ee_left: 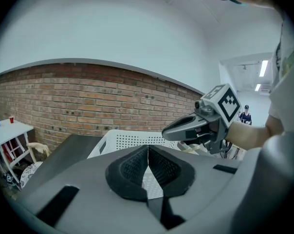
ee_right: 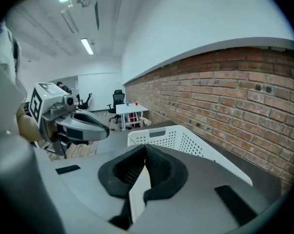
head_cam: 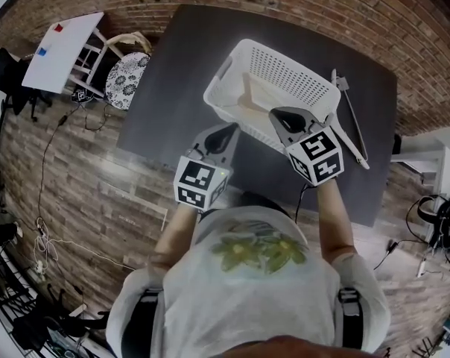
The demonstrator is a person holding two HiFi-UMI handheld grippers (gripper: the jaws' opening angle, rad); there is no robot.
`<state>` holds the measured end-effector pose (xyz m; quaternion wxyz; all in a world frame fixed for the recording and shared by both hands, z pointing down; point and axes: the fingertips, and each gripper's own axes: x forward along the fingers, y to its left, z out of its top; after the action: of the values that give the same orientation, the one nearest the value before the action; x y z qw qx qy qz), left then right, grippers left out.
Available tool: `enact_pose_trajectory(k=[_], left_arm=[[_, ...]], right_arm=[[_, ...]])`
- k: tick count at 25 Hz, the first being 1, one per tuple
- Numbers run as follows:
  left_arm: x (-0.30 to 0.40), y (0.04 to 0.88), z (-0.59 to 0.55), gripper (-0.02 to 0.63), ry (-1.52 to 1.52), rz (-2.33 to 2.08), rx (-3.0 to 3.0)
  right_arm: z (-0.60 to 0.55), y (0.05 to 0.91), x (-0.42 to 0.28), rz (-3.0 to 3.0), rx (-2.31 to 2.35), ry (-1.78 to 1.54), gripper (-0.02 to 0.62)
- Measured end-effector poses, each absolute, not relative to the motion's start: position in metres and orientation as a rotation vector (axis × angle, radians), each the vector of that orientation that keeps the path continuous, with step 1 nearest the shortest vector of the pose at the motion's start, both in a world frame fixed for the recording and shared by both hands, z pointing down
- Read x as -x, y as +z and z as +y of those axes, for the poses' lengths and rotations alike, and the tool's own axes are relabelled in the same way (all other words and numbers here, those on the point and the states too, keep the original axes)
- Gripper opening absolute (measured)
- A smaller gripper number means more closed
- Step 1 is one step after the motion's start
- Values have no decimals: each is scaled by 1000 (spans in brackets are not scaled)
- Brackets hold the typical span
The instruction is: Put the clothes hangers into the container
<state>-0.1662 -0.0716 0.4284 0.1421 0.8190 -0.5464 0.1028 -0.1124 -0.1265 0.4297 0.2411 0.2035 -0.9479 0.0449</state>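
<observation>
Tools first: both are close in front of you, above the near part of the dark tabletop (head_cam: 173,88). Your left tool (head_cam: 226,131) has its jaws pressed together with nothing between them, and it hovers just before the near wall of the white perforated container (head_cam: 284,69). Your right tool (head_cam: 279,116) is also pressed together and carries nothing; it hangs over the near right corner of the container. Inside the container one pale hanger (head_cam: 249,95) already lies on the bottom, toward the left side. I judge that this one is done and the next step is a new pick.

The other hanger (head_cam: 352,146) lies flat on the tabletop just beside the right wall of the container, with its long side running away from you. It belongs to your right tool, which is the nearer one. Spread the jaws fully before you go down, because a flat hanger gives little to catch. Come from above and pinch one arm near the middle of the hanger, so that it does not swing much when lifted. Raise it clearly over the rim, turn it along the length of the container, and lower it beside the first hanger before you let go. Your left tool may press the near rim so that the light container does not slide.
</observation>
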Motion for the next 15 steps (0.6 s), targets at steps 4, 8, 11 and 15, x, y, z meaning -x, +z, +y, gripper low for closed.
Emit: enact_pose_trajectory(k=[4,8,11,15], left_arm=[[159,425,-68,29,284,-1545,-2391],[149,427,-61,29,274,-1505,-2412],[141,428,-53,29,263,-1456,-2422],[131,425,-41,29,221,-1401,-2438]], right_arm=[[-98,422,115,-2646,-564,94,31],[-72,423,113,-2697,-607,106,31],[-55,424,112,-2728,-629,99,31],[-39,426,111,-2730,-654,98,31]])
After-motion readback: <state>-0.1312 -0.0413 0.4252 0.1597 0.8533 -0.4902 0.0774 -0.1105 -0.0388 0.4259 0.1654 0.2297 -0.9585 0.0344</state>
